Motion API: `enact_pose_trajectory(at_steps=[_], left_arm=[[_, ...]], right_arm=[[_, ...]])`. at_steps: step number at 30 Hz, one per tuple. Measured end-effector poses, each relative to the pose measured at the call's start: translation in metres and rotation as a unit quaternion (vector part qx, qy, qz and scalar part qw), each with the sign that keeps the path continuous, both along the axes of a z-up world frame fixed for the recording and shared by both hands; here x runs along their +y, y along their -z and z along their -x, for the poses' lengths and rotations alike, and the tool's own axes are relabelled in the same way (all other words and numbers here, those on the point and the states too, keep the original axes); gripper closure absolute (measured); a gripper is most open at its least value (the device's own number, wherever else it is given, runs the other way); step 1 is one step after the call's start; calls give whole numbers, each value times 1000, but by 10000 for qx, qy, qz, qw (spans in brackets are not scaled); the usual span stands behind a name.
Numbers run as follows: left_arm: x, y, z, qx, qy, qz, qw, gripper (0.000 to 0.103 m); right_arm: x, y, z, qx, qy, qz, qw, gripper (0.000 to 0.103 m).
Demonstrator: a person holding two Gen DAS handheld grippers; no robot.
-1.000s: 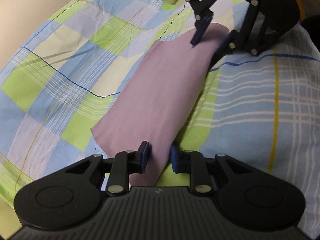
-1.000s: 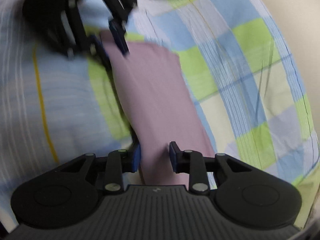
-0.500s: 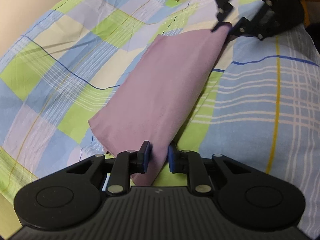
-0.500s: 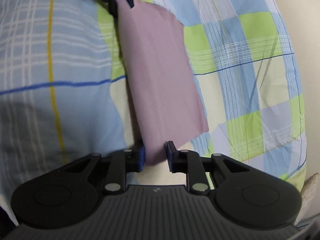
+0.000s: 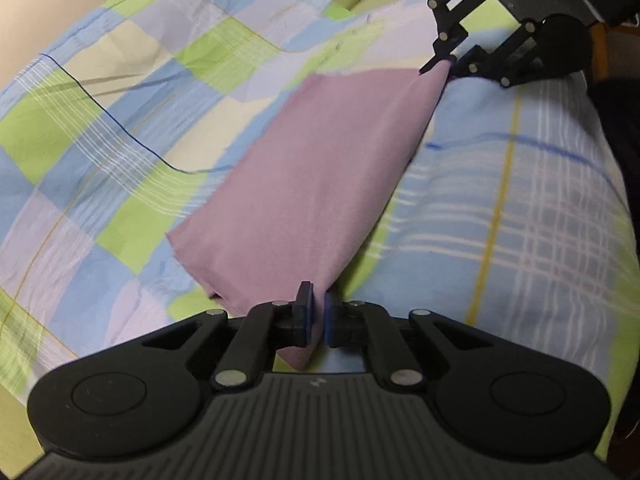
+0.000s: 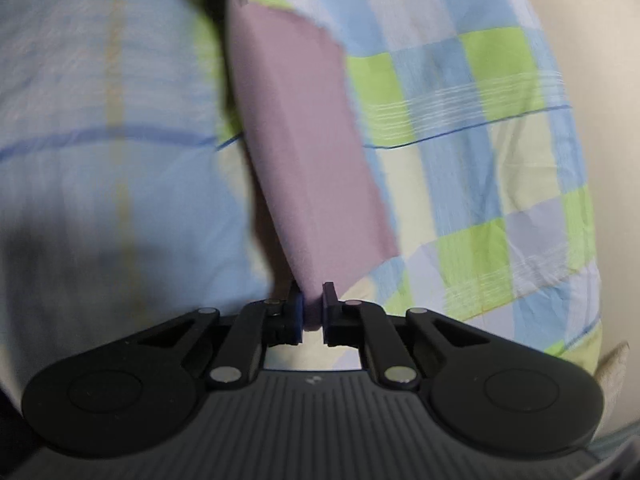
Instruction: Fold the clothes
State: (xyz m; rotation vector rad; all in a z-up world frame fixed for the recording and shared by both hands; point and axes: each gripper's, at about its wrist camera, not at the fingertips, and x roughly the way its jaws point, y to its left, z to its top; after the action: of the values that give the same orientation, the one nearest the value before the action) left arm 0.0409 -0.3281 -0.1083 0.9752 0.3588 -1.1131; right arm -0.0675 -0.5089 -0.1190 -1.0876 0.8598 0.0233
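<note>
Left gripper (image 5: 316,314) clamps one corner of the pink cloth (image 5: 320,184); right gripper (image 6: 311,312), jaws closing, pinches the other.
Cloth spans mid-frame over the checked bedding (image 5: 120,128); thin corner bites could slip, spoiling the fold.

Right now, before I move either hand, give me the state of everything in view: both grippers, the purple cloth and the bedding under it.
left gripper: shut on one corner of the purple cloth.
right gripper: jaws closing, pads pressing the opposite corner of the same edge.
purple cloth: folded flat, one edge pinched between both grippers, the rest lying on the bedding.
checked bedsheet: spread out, lightly wrinkled.
</note>
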Motion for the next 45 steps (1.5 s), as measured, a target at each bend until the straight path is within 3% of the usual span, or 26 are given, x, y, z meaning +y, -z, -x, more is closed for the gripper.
enact_pose_trajectory(at_steps=[3,18,29,35,39,42,45], left_arm=[[-2,-4,-2,156,-195,53,9997,100],[-4,-6,1,39,-292,-35,9996,100],[-1,-4,2,42,-302,61,9995,99],[12,-13,10,-92,-212,89,9997,89],[13,-14,26,-558,79,76,9984,85],[3,-11,35,-690,305,62,9971,69],[-10,-6,37,-699,420,5,9967,69]], right_arm=[[1,-1,0,-43,44,-31,10000,96],[5,-33,2,-57,144,-80,9998,94],[5,-36,5,-73,176,-83,9998,93],[4,-43,15,-127,248,-152,9995,93],[9,-51,21,-248,178,-200,9993,86],[19,-53,17,-369,35,-298,9989,84],[31,-49,6,-377,-119,-389,9985,83]])
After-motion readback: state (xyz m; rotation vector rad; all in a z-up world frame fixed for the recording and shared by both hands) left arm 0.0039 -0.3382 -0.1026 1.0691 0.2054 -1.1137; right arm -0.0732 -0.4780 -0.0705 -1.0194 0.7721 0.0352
